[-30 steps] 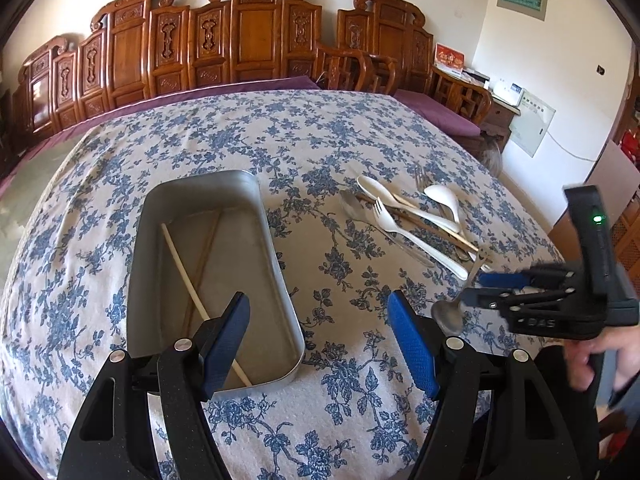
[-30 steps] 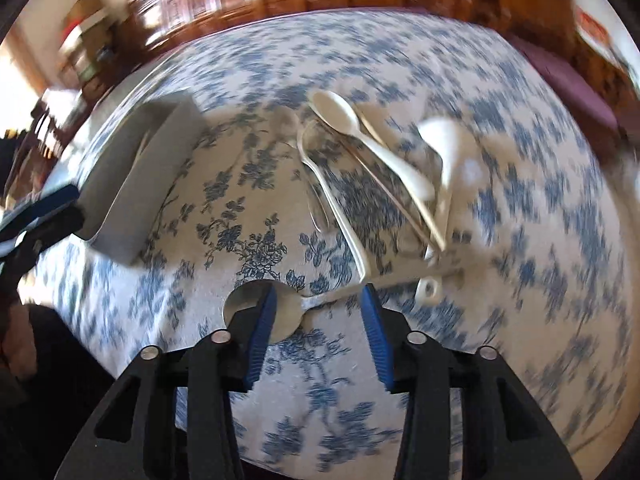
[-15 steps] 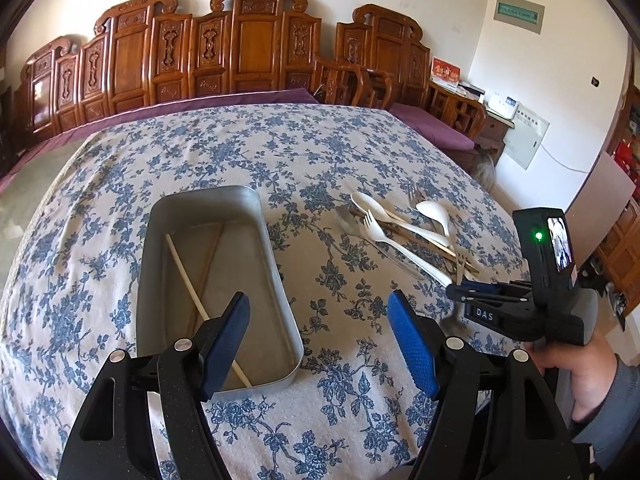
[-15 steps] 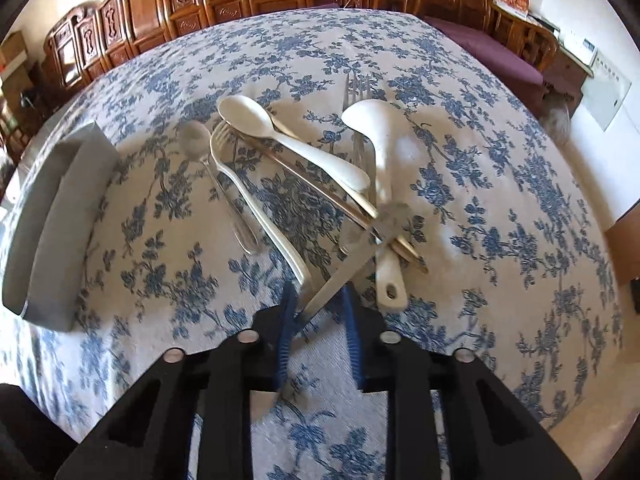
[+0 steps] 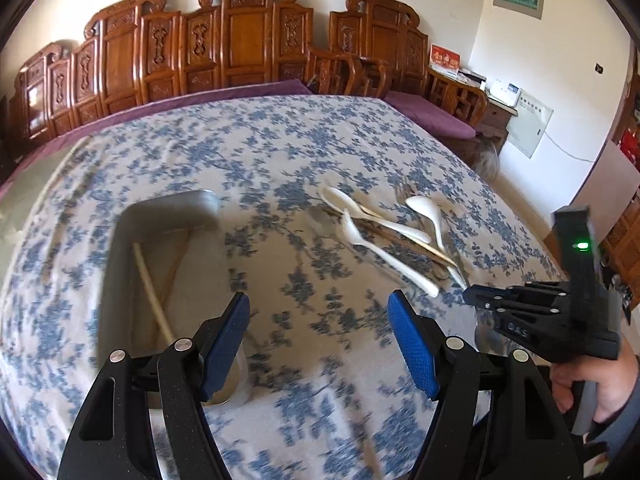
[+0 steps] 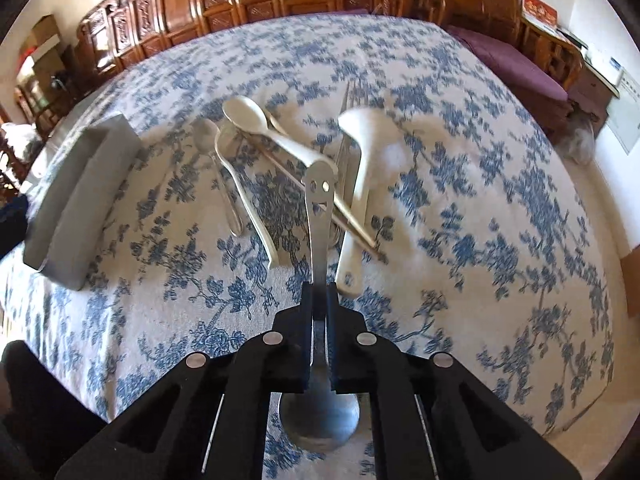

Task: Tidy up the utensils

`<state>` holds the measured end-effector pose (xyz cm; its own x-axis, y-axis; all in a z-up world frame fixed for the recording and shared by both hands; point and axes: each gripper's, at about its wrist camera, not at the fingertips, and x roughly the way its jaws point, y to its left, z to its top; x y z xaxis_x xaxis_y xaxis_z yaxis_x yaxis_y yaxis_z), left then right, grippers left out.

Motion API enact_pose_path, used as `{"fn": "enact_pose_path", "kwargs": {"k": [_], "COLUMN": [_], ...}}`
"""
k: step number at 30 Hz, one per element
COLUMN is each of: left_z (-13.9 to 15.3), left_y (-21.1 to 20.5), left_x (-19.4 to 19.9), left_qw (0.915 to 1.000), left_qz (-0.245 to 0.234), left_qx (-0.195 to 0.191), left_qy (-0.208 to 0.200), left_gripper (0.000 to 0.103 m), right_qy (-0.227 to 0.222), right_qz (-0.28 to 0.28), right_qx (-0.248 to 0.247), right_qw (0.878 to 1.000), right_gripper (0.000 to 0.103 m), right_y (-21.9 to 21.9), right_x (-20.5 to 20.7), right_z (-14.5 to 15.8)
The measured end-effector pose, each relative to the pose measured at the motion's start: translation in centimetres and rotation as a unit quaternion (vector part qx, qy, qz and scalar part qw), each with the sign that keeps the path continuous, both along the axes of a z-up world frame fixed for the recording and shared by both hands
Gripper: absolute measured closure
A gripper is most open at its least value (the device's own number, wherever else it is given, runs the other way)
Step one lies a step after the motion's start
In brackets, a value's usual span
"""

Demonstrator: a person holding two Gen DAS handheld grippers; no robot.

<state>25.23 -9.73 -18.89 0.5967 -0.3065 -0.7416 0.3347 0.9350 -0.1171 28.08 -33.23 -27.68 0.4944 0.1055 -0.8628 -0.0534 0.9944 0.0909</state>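
Observation:
My right gripper (image 6: 319,292) is shut on a steel spoon (image 6: 319,216) with a smiley-face handle, held above the tablecloth, bowl toward the camera. It also shows in the left wrist view (image 5: 474,296) at the right. My left gripper (image 5: 318,320) is open and empty, hovering over the near end of a grey metal tray (image 5: 120,248) that holds chopsticks (image 5: 152,292). A pile of utensils lies on the cloth: white spoons (image 6: 256,120), a white ladle (image 6: 360,132), a white fork (image 6: 240,188), metal forks (image 6: 348,120) and a small metal spoon (image 6: 204,136).
The table has a blue-flowered cloth (image 5: 280,152). Carved wooden chairs (image 5: 248,40) line the far side. The tray shows at the left in the right wrist view (image 6: 80,196). The table edge falls away at the right (image 6: 592,280).
My right gripper closed on the steel spoon's handle and lifted it off the cloth, turning it to point forward. My left gripper stayed open over the tray.

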Motion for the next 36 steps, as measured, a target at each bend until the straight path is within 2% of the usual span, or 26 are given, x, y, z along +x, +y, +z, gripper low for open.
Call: {"fn": "enact_pose_path", "kwargs": {"k": [5,10,14,16,28,31,33,36], "left_z": [-1.5,-3.4,-5.0,-5.8,-8.3,-8.3,-8.5,-8.2], "left_y": [-2.4,-3.7,-4.4,-4.7,-5.1,-5.1,-5.1,-5.3], "left_x": [3.1,7.2,10.1,11.3,16.0,16.3,16.3,15.8], "left_qw": [0.9998,0.9989,0.9974,0.9965,0.991,0.9905,0.9902,0.9918], "left_qz": [0.006,0.027,0.038,0.042,0.071,0.074,0.067,0.061], "left_qx": [0.013,0.015,0.015,0.011,-0.017,-0.02,-0.028,-0.02], "left_qy": [0.013,0.035,0.06,0.072,0.113,0.115,0.119,0.111], "left_gripper": [0.037,0.047,0.061,0.065,0.069,0.081,0.096,0.1], "right_qy": [-0.026,-0.036,-0.033,-0.035,-0.039,-0.04,-0.041,-0.041], "right_qz": [0.011,0.01,0.01,0.011,0.017,0.017,0.018,0.019], "right_qx": [0.01,0.025,0.033,0.037,0.06,0.064,0.066,0.068], "right_qw": [1.0,0.999,0.999,0.999,0.997,0.997,0.997,0.997], "right_gripper": [0.096,0.095,0.095,0.095,0.095,0.095,0.095,0.095], "right_y": [-1.8,-3.8,-4.5,-4.7,-5.0,-5.1,-5.1,-5.1], "right_x": [0.2,0.6,0.9,1.1,1.3,1.2,1.2,1.2], "right_z": [1.5,1.2,0.6,0.6,0.9,1.0,1.0,1.1]}}
